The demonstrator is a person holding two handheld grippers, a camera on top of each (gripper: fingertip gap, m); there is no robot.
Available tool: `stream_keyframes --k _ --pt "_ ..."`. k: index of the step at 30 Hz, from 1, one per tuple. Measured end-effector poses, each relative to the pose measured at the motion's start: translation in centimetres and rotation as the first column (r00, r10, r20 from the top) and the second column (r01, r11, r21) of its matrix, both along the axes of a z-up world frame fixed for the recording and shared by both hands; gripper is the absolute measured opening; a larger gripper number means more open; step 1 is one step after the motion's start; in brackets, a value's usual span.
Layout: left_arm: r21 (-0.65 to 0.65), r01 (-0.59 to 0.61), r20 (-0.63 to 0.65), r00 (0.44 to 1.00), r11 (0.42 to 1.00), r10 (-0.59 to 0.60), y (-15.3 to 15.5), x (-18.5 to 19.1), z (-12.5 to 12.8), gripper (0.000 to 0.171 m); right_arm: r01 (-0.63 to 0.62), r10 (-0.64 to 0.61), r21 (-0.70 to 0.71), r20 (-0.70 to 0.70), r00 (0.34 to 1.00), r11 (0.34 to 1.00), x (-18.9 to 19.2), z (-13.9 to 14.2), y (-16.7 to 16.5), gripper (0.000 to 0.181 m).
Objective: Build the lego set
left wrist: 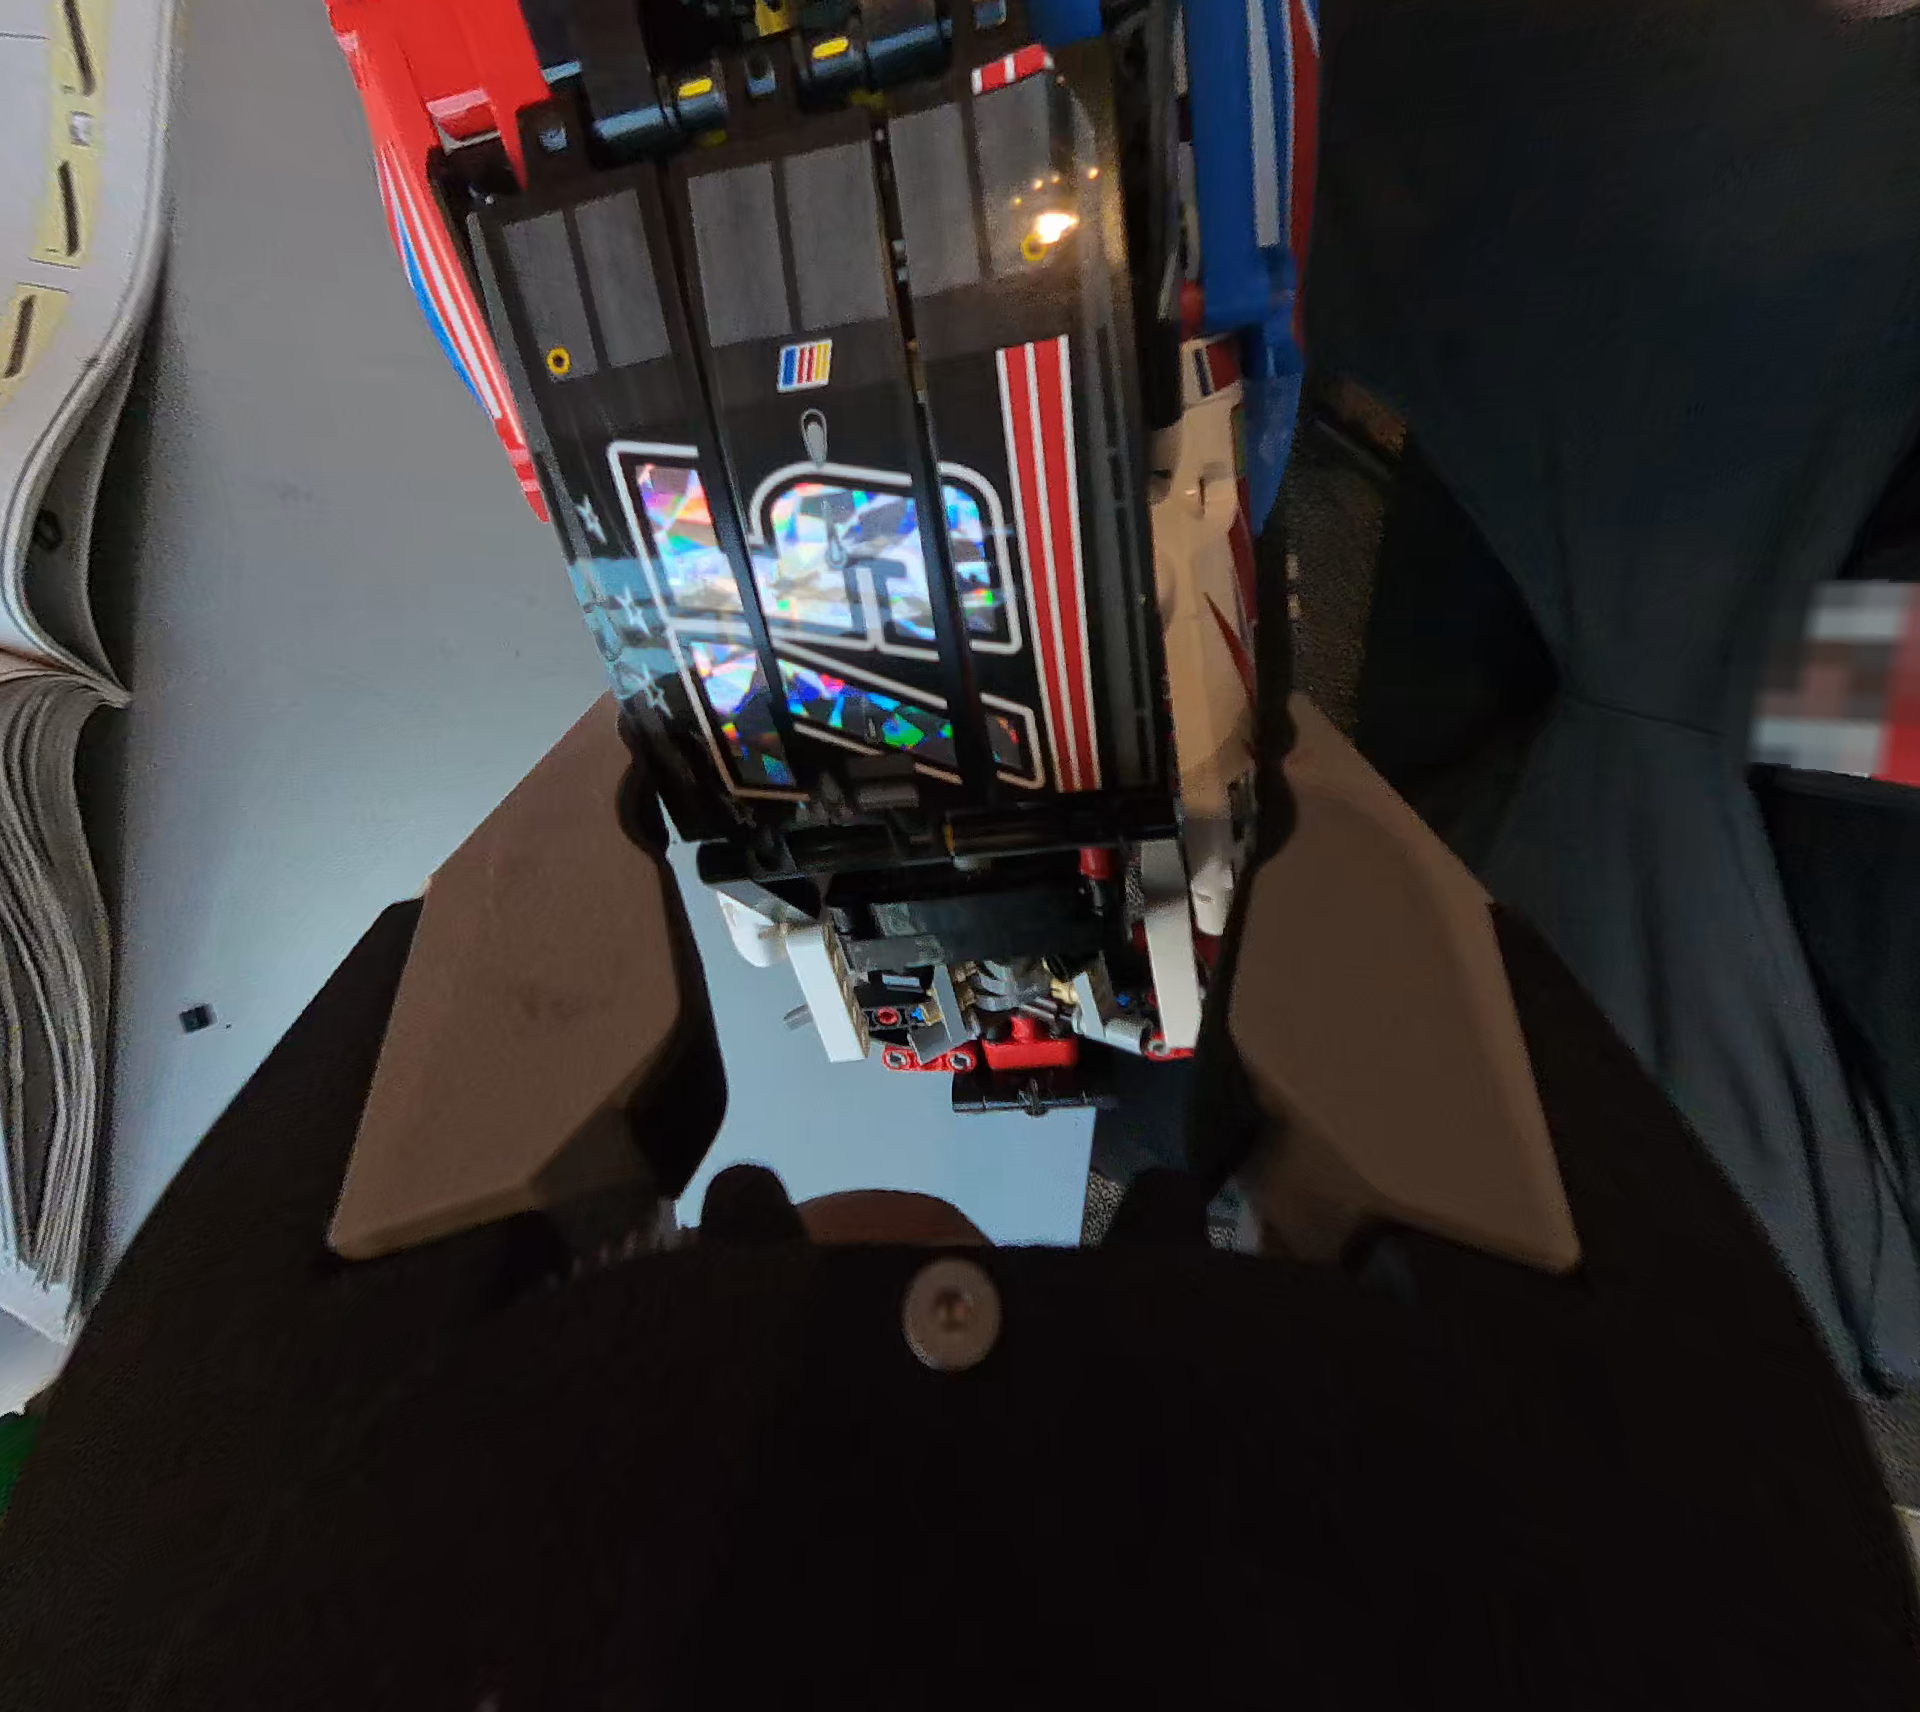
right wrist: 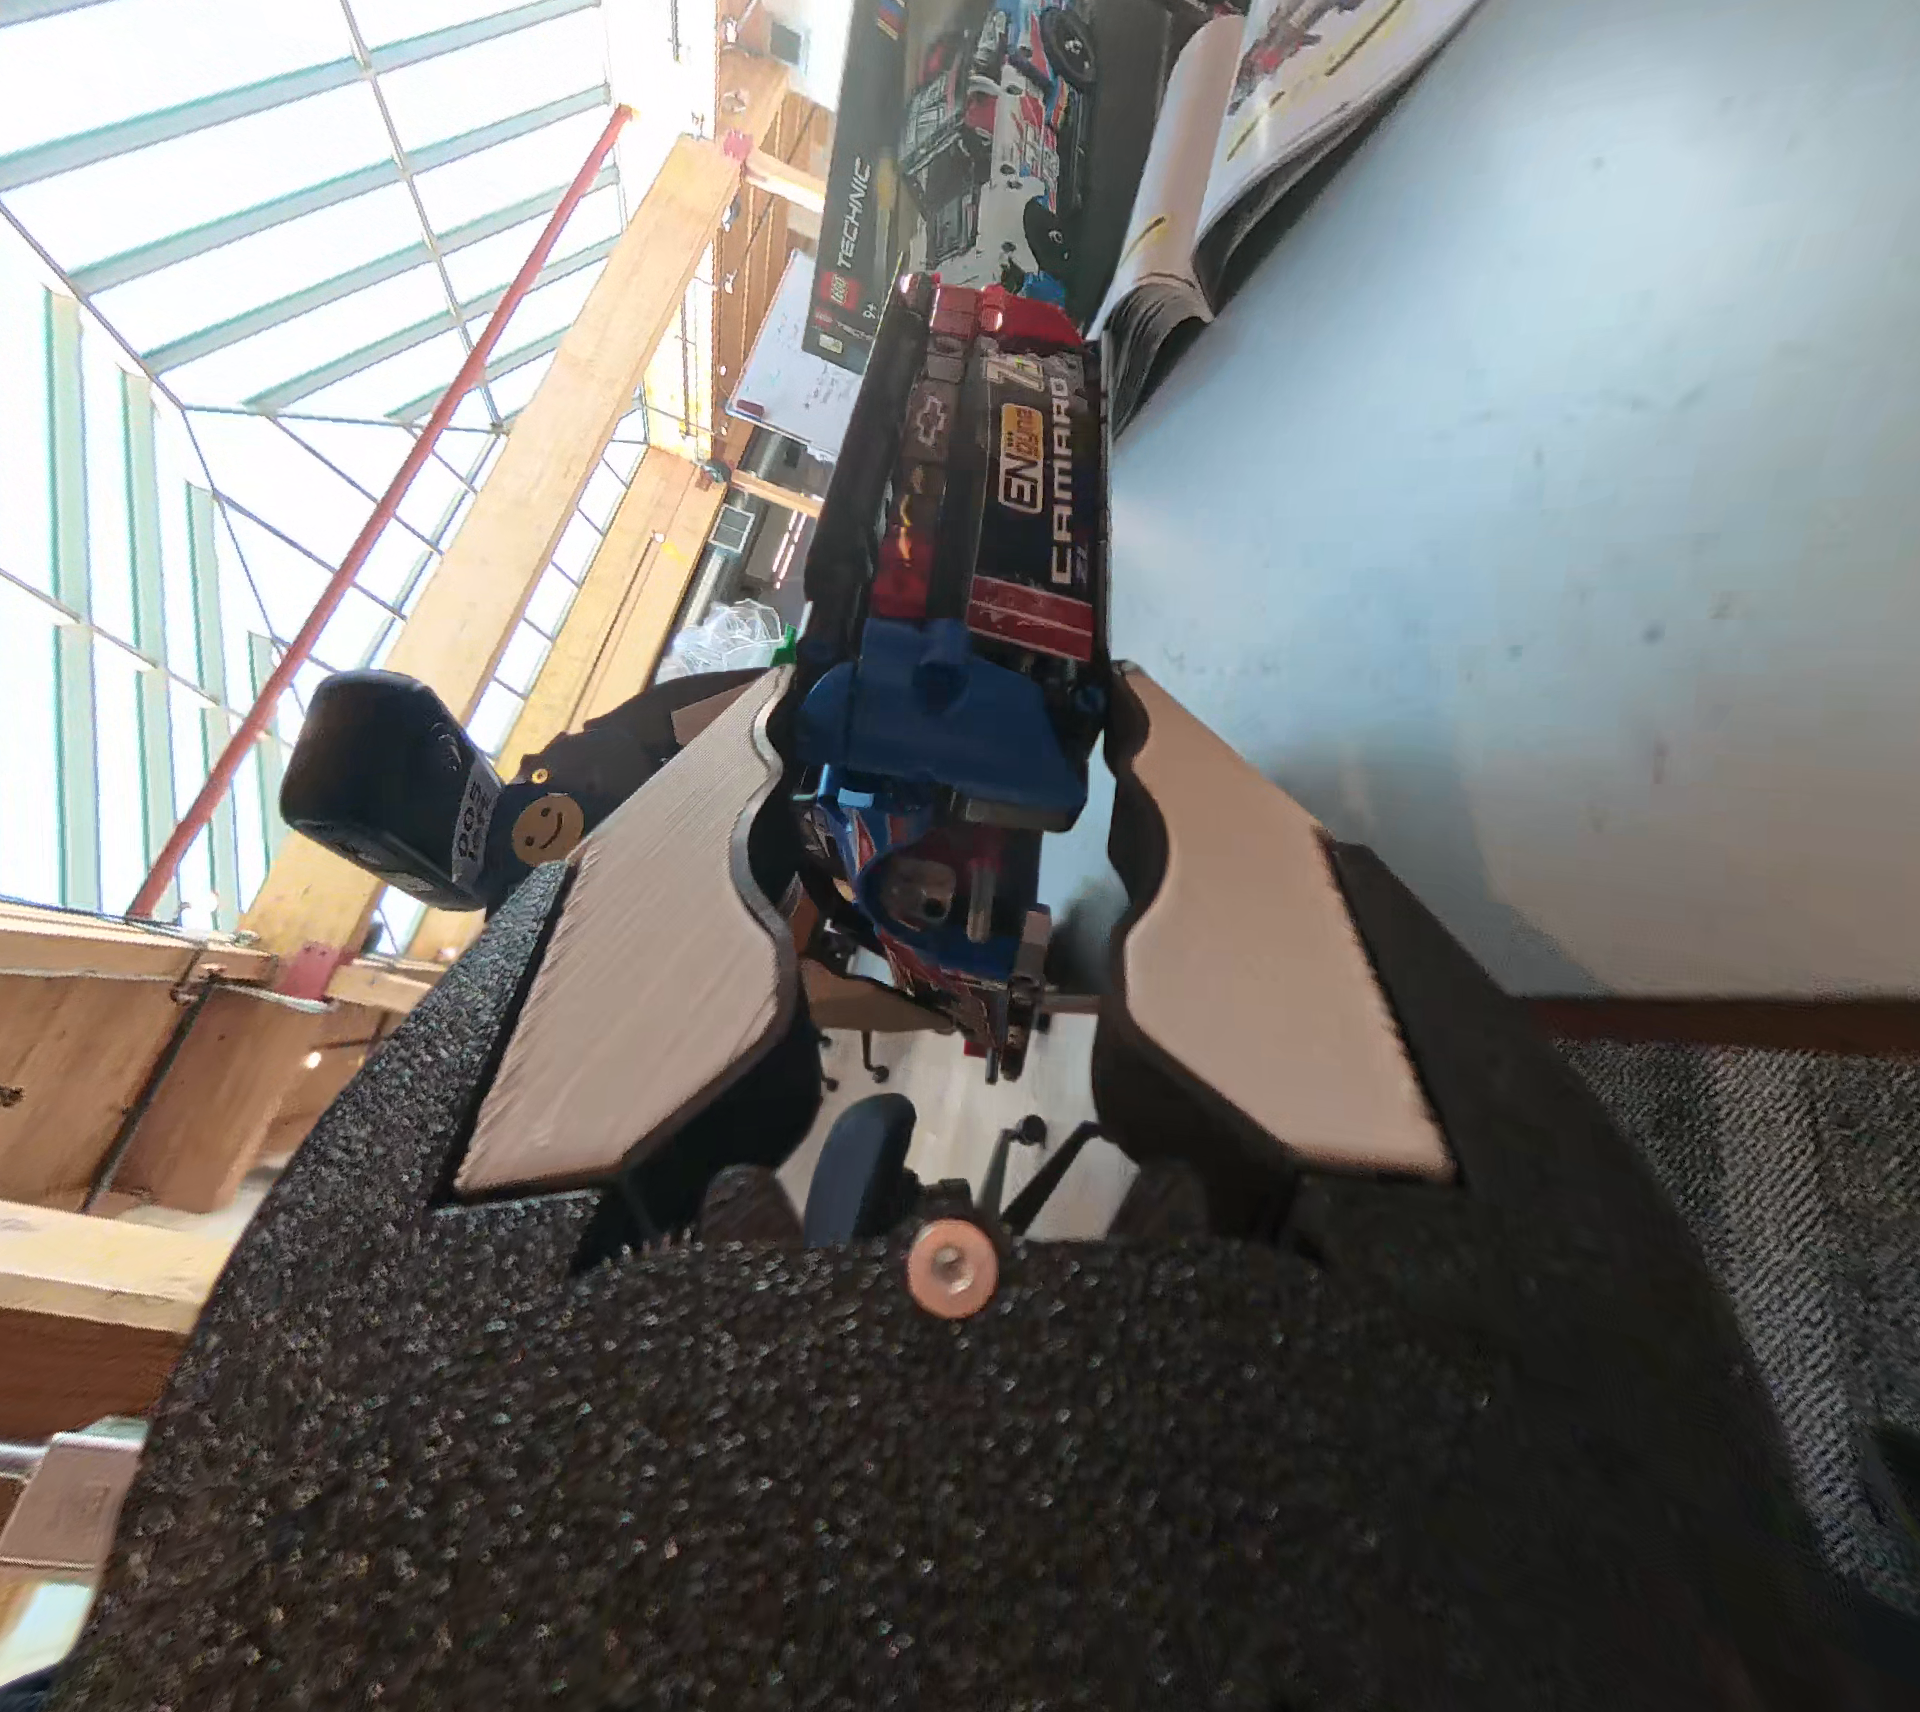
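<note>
The lego car (left wrist: pixel 831 436), black with red and blue side panels and a shiny holographic sticker on its roof, is held up off the grey table (left wrist: pixel 312 519). My left gripper (left wrist: pixel 951 789) is shut on the car across its body, one brown finger on each side. In the right wrist view the car (right wrist: pixel 987 540) is seen end-on and tilted. My right gripper (right wrist: pixel 948 717) is shut on its blue end, with the fingers against both sides. The left gripper's black body (right wrist: pixel 384 789) shows beyond the car on the left.
An open instruction booklet (left wrist: pixel 73 208) lies on the table; it also shows in the right wrist view (right wrist: pixel 1351 31), next to the set's box (right wrist: pixel 987 104). A tiny black piece (left wrist: pixel 195 1016) lies on the table. A person's dark clothing (left wrist: pixel 1610 312) is close on the right. My right fingertips sit around 12 centimeters from my left ones.
</note>
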State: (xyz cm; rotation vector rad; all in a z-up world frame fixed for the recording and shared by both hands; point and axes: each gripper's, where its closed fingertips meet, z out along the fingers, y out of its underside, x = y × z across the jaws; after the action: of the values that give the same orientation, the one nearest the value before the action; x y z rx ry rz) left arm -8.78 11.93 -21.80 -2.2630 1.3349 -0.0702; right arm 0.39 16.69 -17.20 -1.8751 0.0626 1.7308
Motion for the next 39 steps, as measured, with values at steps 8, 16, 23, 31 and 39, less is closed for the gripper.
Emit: stream_keyframes --k 8,16,23,31,39 --pt "0.07 -0.092 0.105 0.991 0.993 0.084 3.4 0.1 1.7 0.111 -0.027 0.022 0.083 0.053 0.998 0.996 -1.1 3.3 4.0 0.056" --pt "0.147 -0.177 0.15 0.977 0.973 0.154 6.2 -0.6 3.2 0.112 -0.067 0.043 0.193 0.13 0.991 0.979 -2.6 6.7 6.2 0.056" --pt "0.162 -0.148 0.125 0.984 0.976 0.129 7.6 -0.4 3.9 0.113 -0.045 0.026 0.194 0.1 0.995 0.98 -2.4 7.3 7.5 0.056" --pt "0.237 -0.126 0.172 0.981 0.963 0.086 9.7 1.2 4.2 0.114 -0.005 -0.04 0.299 0.147 0.988 0.954 -1.4 8.9 8.4 0.055" --pt "0.384 -0.358 0.439 0.882 0.851 0.173 11.3 0.7 6.1 0.114 -0.178 -0.116 0.631 0.395 0.911 0.755 -5.4 13.8 6.4 0.055"
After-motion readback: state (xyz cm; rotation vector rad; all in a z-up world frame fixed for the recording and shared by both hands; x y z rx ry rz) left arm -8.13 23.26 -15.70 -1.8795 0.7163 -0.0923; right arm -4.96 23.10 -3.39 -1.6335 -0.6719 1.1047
